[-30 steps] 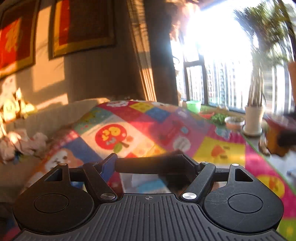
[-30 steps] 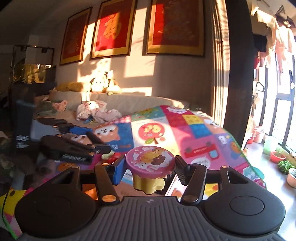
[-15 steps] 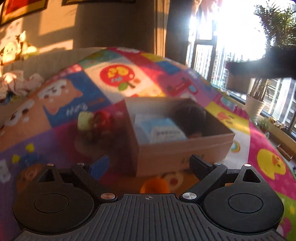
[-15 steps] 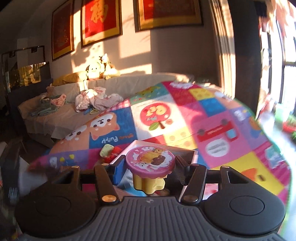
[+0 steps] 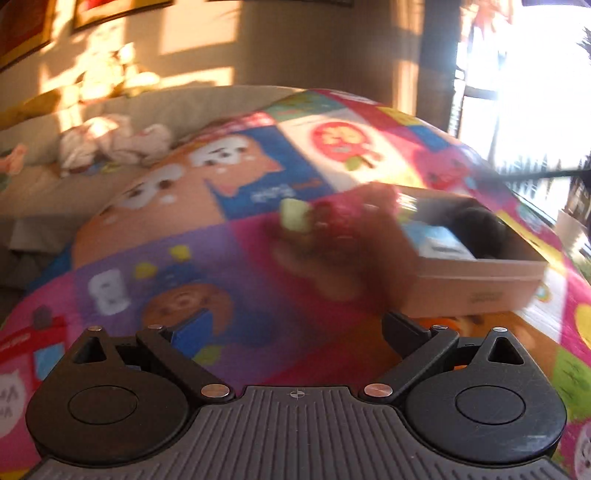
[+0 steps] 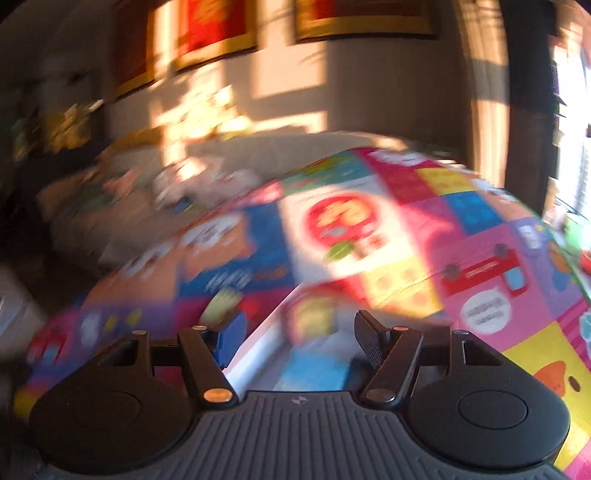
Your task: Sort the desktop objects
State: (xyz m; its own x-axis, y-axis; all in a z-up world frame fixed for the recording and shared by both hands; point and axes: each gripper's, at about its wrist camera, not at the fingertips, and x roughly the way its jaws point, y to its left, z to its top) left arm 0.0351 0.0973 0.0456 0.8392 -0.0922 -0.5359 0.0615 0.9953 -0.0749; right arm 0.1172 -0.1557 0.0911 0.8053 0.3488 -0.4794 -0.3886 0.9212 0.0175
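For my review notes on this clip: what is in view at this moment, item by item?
Play mat: one, many-coloured cartoon squares, under everything.
Box: one, pale cardboard, open, on the mat, right in the left view.
Blue-white pack: one, inside the box.
Dark object: one, black, inside the box; too blurred to name.
Toy: one, red and pale green, blurred, just left of the box.
Sofa: one, beige, behind the mat.
Crumpled cloth: one heap, pinkish white, on the sofa.
Framed pictures: several, red with gold frames, on the wall.
Left gripper: black, open, empty.
Right gripper: black, open, above the box.
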